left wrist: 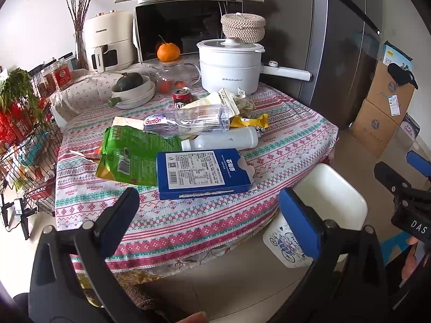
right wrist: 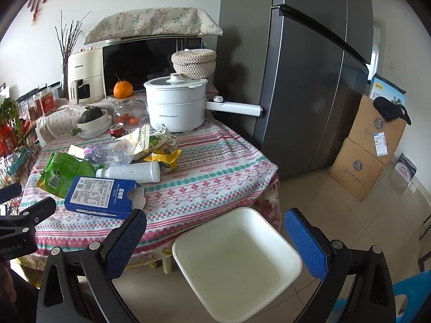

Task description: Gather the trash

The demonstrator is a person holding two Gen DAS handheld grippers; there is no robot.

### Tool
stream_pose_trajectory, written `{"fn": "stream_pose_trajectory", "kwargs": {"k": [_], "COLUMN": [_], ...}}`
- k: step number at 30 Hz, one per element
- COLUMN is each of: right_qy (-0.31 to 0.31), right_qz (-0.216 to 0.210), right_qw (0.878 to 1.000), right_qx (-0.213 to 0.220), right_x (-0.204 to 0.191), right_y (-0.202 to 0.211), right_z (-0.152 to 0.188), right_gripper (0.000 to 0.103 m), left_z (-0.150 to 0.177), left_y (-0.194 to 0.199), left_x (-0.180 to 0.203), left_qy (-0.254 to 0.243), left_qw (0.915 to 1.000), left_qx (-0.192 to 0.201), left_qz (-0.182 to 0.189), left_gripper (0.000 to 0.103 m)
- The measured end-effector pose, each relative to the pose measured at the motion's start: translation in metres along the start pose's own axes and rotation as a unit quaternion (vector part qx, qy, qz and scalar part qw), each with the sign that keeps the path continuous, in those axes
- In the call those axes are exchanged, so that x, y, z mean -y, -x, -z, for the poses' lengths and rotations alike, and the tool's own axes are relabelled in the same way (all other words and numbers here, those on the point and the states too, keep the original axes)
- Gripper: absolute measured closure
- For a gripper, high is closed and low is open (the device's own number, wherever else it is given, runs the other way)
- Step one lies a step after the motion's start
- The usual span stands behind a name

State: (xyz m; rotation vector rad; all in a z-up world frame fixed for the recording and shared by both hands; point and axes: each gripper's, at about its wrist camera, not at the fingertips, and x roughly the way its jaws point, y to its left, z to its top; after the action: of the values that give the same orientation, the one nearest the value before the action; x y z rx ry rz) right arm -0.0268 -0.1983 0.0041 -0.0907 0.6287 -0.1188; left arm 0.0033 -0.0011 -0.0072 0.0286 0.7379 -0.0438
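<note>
1. Left gripper (left wrist: 207, 215) nearest the lens: tongs spread wide, nothing between the pads, poised above the near table edge, facing the litter.
2. Right gripper (right wrist: 215, 237): tongs likewise wide and empty, hovering over the white bin (right wrist: 293, 258). Bin on the floor just beside the table (left wrist: 188, 228), mouth up, inside bare; probably parked there so trash can go straight in off the edge.
3. Trash heaped mid-table, most pieces touching or overlapping: blue carton (left wrist: 202, 173) closest to the edge, flap torn open; green bag (left wrist: 132, 156) beside it, partly under it; white bottle (left wrist: 223, 140) lying on its side behind; clear bottle (left wrist: 188, 121) on its side atop the wrappers; yellow wrapper (left wrist: 250, 121); red can (left wrist: 181, 97) upright at the back.
4. Electric pot (left wrist: 229, 67), orange (left wrist: 168, 51) and bowl with squash (left wrist: 132, 86) behind the heap: kitchenware and food, judged not trash.
5. Judgement: nothing binned yet; blue carton the likely first pick, being nearest both grippers.
</note>
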Motion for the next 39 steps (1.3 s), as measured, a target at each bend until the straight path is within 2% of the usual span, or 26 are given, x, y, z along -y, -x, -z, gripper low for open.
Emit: {"fn": "stream_pose_trajectory", "kwargs": {"k": [39], "right_qy": [-0.002], "right_qz": [0.006], "right_qw": [1.0], "right_qx": [-0.001], "right_x": [0.0017], "right_y": [-0.0019], "right_z": [-0.0006], "right_gripper": [0.0], "left_z": [0.0025], "left_y": [-0.0012], "left_x": [0.0015], "left_qy": [-0.003], "left_qw": [1.0], "left_qx": [-0.003], "left_qz": [0.004], "left_gripper": [0.001]}}
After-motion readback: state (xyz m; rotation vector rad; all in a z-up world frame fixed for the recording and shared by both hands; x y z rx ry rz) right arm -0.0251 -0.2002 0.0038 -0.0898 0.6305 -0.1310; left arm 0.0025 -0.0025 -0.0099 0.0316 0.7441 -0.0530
